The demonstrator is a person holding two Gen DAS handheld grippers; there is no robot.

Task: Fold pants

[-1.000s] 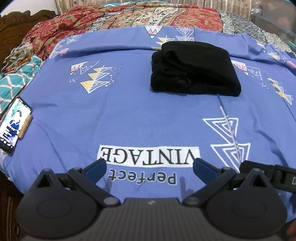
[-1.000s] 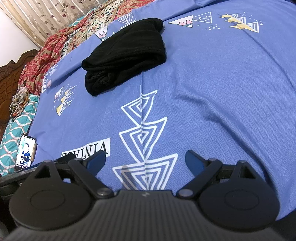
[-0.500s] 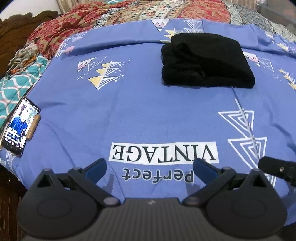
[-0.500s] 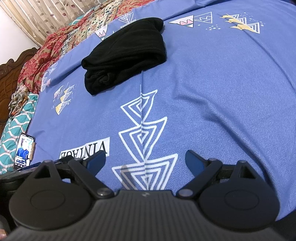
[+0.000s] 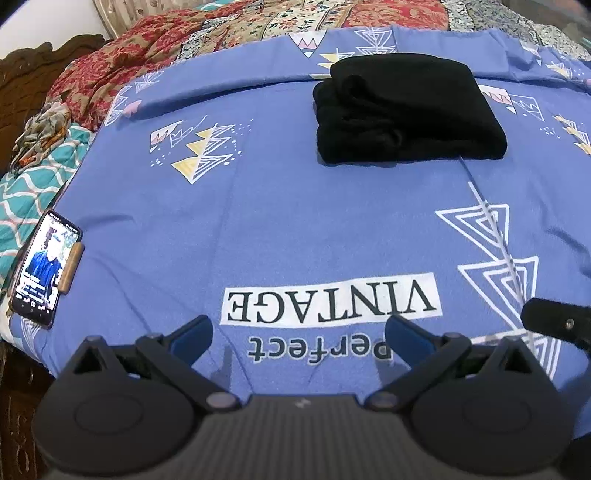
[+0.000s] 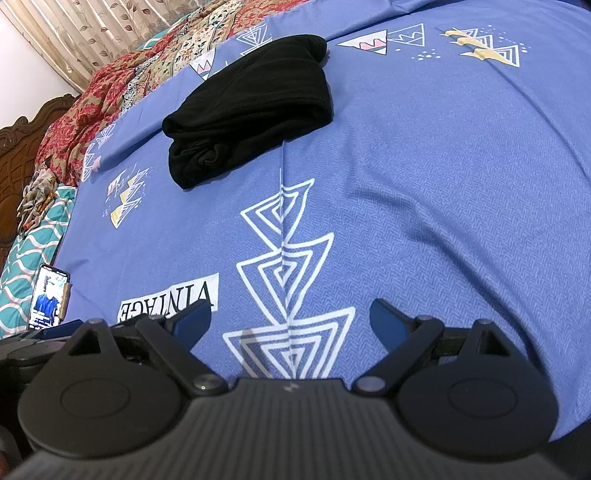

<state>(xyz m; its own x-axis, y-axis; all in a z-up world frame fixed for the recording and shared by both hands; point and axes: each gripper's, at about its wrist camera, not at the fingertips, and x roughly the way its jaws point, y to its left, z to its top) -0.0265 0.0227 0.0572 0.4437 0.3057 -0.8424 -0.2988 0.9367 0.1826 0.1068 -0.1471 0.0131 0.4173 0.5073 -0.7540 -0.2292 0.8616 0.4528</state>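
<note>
Black pants [image 5: 406,110] lie folded into a compact bundle on the blue sheet [image 5: 295,221], at its far end, close to the sheet's folded-back edge. All layers stacked, rumpled fold ends facing left in my left view. In my right view the pants [image 6: 251,107] sit up and left of the white zigzag triangle print [image 6: 288,277], just touching the seam line that runs up from it.

My left gripper [image 5: 299,334] is spread wide, blue fingertips [image 5: 192,334] apart over the "Perfect VINTAGE" print [image 5: 332,297], holding nothing, well short of the pants. My right gripper [image 6: 291,317] is also spread wide and empty, fingertips [image 6: 388,321] either side of the lowest triangle, well apart from the pants.

A phone [image 5: 44,266] with its screen lit lies at the sheet's left edge, far left of the pants, next to a teal patterned blanket [image 5: 22,206]. Red floral quilt [image 5: 110,66] bunched beyond the pants. Dark wooden headboard [image 6: 22,133] far left. Leaf-print curtain [image 6: 92,33] behind.
</note>
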